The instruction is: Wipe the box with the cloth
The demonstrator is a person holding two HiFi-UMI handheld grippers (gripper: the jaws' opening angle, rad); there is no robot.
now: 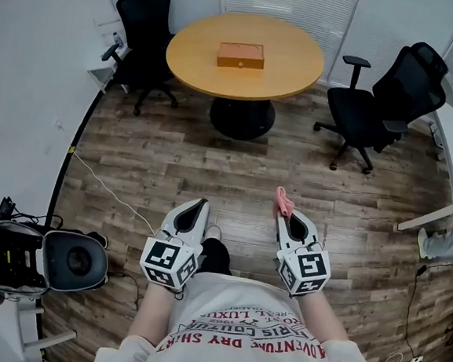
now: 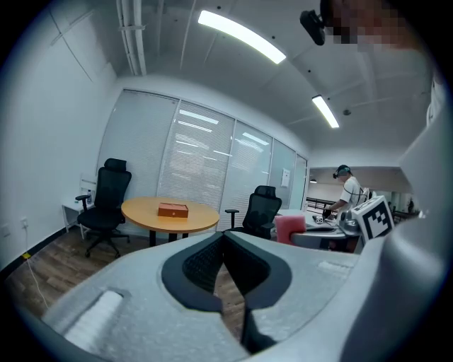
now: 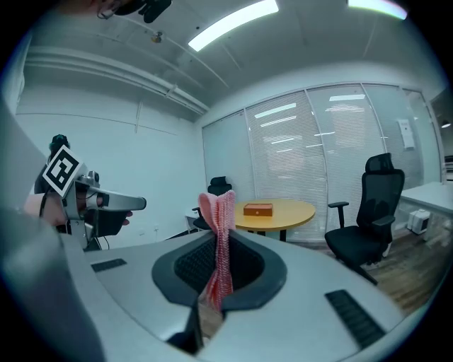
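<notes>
Pink ribbed cloth (image 3: 219, 237) is pinched upright between right gripper (image 1: 281, 214) fingers. Left gripper (image 1: 202, 204) fingers are pressed together, empty. Flat rectangular orange box (image 1: 240, 55) is seen on round wooden worktop (image 1: 299, 68), well apart.

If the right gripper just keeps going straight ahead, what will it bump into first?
Probably the round table, near the box, though depth is hard to judge. The right gripper, shut on the cloth, points across bare floor toward it.
</notes>
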